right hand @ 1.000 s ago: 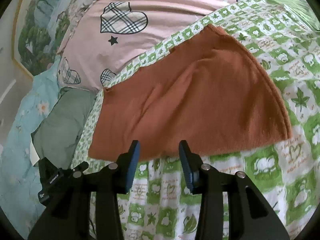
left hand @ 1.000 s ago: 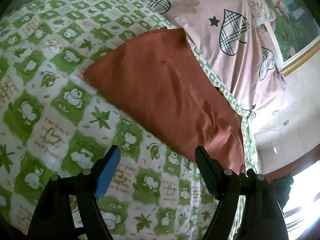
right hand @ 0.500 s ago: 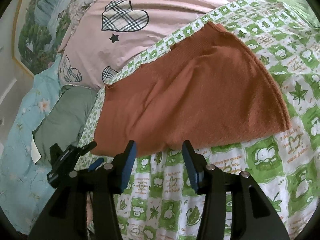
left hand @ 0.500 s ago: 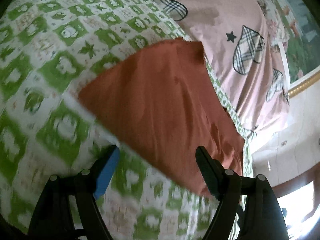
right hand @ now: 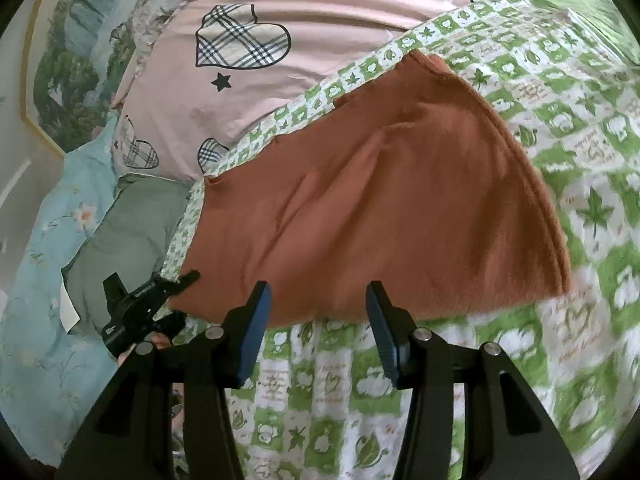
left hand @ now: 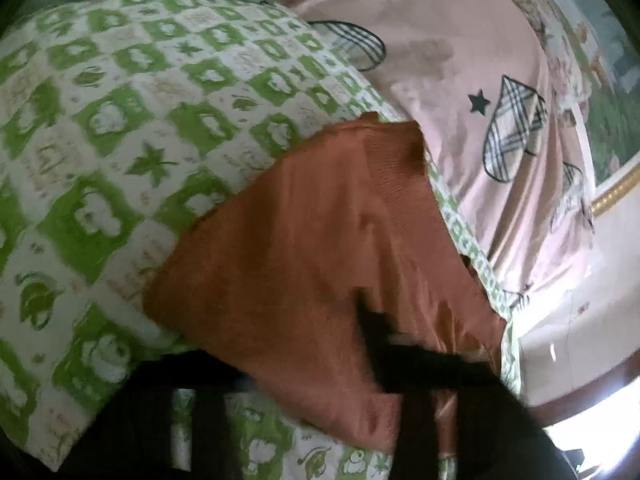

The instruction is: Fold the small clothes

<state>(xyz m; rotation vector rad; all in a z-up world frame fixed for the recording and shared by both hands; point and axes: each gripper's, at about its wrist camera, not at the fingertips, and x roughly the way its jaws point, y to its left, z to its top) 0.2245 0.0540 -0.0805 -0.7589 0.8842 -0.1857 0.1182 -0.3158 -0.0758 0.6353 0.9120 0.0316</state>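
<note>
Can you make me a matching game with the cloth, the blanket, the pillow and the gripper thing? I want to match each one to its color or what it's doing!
Things:
1. orange cloth
2. bed cover
3. pillow
4. right hand-held gripper

Match with:
A. pink with checked hearts
B. open, just short of the cloth's near edge
C. green and white squares
D. lying flat on the bed cover

Pairs: 1-D, 2-C, 3-A, 4-B
</note>
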